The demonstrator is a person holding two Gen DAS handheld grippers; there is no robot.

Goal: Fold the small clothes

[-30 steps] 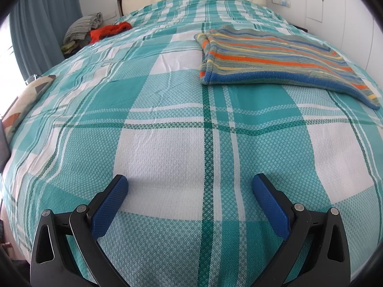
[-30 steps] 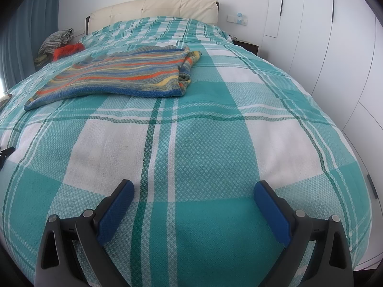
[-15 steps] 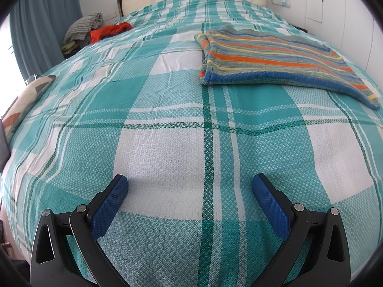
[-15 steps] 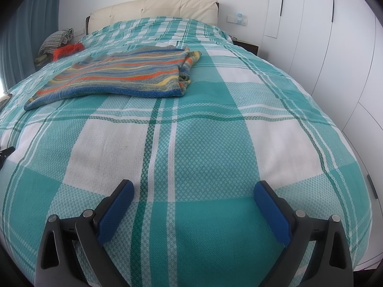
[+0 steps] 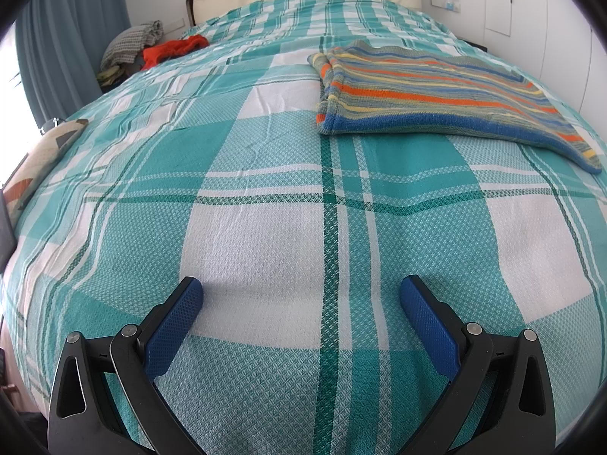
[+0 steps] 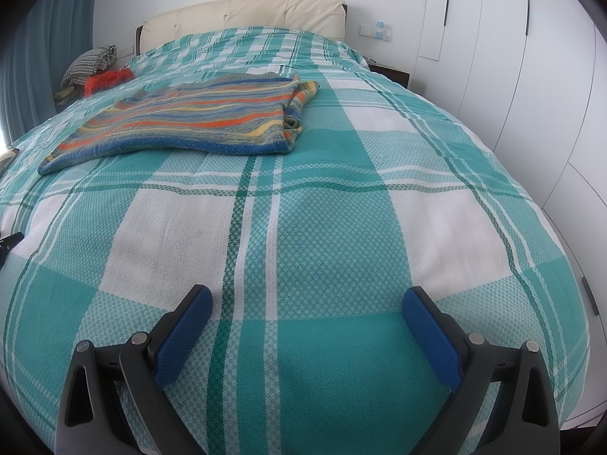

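A striped knit garment [image 5: 428, 94] in blue, orange and yellow lies flat and folded on the teal plaid bedspread [image 5: 265, 197], in the middle of the bed. It also shows in the right wrist view [image 6: 197, 117], far left of centre. My left gripper [image 5: 301, 290] is open and empty, low over the bedspread near the foot of the bed, well short of the garment. My right gripper [image 6: 307, 297] is open and empty too, also near the foot of the bed.
A pile of clothes with a red item [image 5: 174, 49] and a grey knit [image 5: 132, 40] lies at the bed's far left by the curtain. A cream headboard [image 6: 246, 11] is at the back. White wardrobe doors [image 6: 531, 76] run along the right. A patterned cushion [image 5: 41, 159] is at the left edge.
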